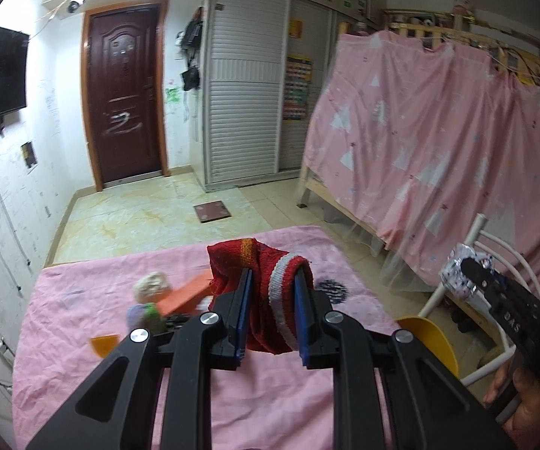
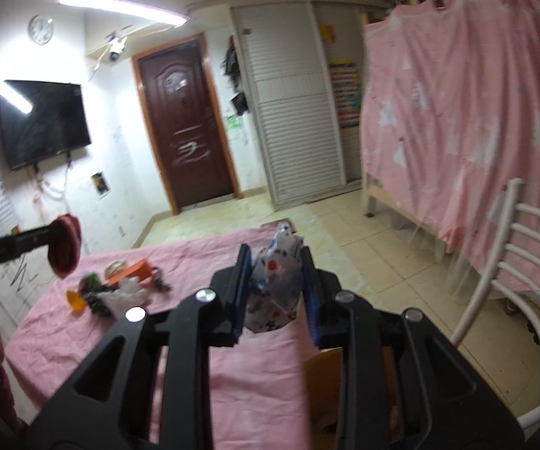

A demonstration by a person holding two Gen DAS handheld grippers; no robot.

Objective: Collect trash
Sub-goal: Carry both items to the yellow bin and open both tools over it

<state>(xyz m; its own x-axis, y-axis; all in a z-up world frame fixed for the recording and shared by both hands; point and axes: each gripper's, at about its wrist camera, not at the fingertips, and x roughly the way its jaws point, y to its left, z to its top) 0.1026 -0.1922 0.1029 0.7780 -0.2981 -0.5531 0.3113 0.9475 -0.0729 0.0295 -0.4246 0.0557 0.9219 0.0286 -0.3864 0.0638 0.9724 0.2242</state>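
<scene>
Red knitted sock (image 1: 270, 292) with a white-and-grey cuff band, clamped between the blue pads of the left claw (image 1: 272, 311), bunched above the fingertips and hanging a little below them, lifted clear of the pink-clothed counter (image 1: 82, 285). Crumpled clear wrapper (image 2: 275, 285) printed with red and blue marks, pinched between the blue pads of the right claw (image 2: 275, 292), poking out past the fingertips and sagging beneath them, likewise held in the air near the counter's right edge. On the counter's far left part, well apart from both claws, a small heap of leftover bits: an orange box (image 2: 133, 270), a pale round lump (image 1: 152, 285), a green scrap (image 2: 90, 281), a flat orange piece (image 1: 103, 343) and some dark tangled material (image 2: 161, 281). Seen from the left wrist, the right claw out to the right over the floor with the wrapper at its tip; seen from the right wrist, the left claw at far left with the red sock at its tip. Yellow rounded object (image 1: 431, 337) just off the counter's right edge, a white metal chair (image 2: 510, 262) beside it. Beyond, tiled floor, a brown door (image 1: 123, 90), a white slatted wardrobe (image 1: 243, 86), a wall-mounted television (image 2: 41, 123) and a bed frame draped in pink sheeting (image 1: 438, 131).
</scene>
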